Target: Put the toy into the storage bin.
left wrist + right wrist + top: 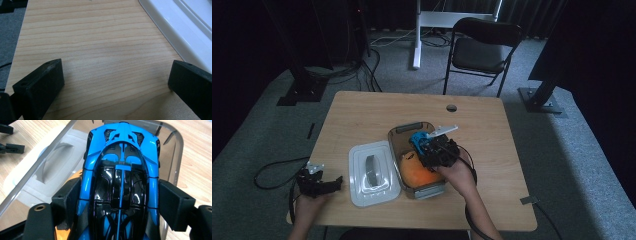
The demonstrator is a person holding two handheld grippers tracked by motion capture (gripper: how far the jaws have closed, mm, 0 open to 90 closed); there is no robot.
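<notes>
Counter (362,110): light wood, rounded corners, a small round hole near its 12 o'clock edge.

Chair (484,47): black, folding, on the carpet beyond the counter at 1 o'clock.

Container (404,131): clear, smoky-walled box with rounded corners, at the counter's centre, its long axis running from 11 to 5 o'clock. In the right gripper view its far wall (176,157) rises behind the car's nose.

Lid (374,172): white, with a grey handle on top, flat on the counter just beside the container at its 8 o'clock side. In the left gripper view its white rim (170,27) crosses the 2 o'clock corner.

Orange fruit (422,174): round, lying inside the container at its 5 o'clock end, partly under the right hand.

Right claw (424,142): held over the container's open top, clamped on the toy car; its black pads (175,202) press both flanks of the car.

Left claw (337,181): at the counter's 8 o'clock corner, near the lid, spread wide over bare wood with nothing between its pads (42,85).

Toy car (121,187): glossy blue and black, gripped across its middle, hanging over the container's 11 o'clock end; seen from above as a blue patch (417,138).
</notes>
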